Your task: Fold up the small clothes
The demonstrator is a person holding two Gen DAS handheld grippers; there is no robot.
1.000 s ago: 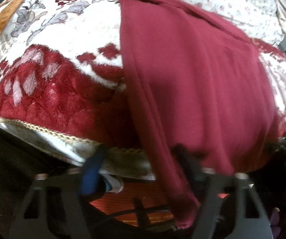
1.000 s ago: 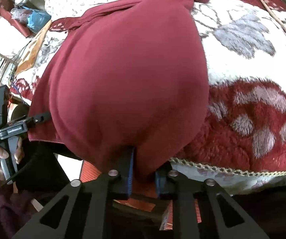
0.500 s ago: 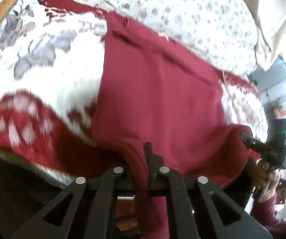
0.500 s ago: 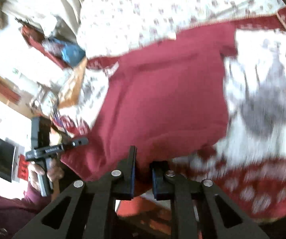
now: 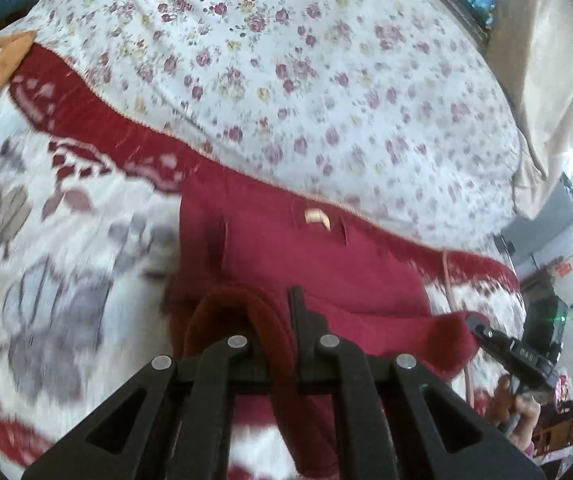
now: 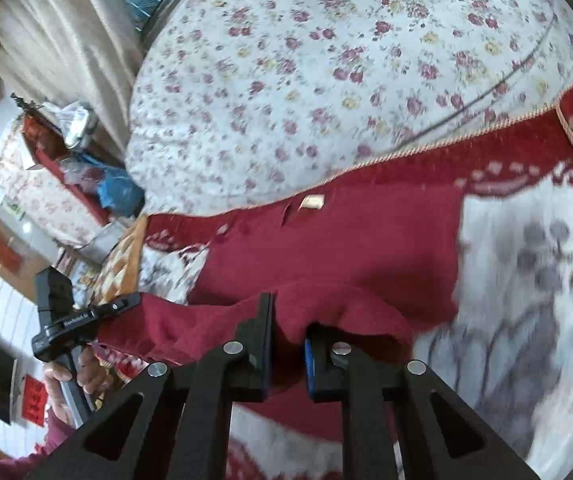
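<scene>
The dark red garment (image 5: 306, 264) lies on the bed's patterned blanket (image 5: 58, 248), its tagged waist edge at 12 o'clock, long axis running 6 to 12. Left gripper (image 5: 282, 332) and right gripper (image 6: 288, 332) fingers are clamped on its lifted near hem

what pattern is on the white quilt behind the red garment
Small pink and maroon roses scattered on the white quilt, clearest in the right wrist view.
</scene>
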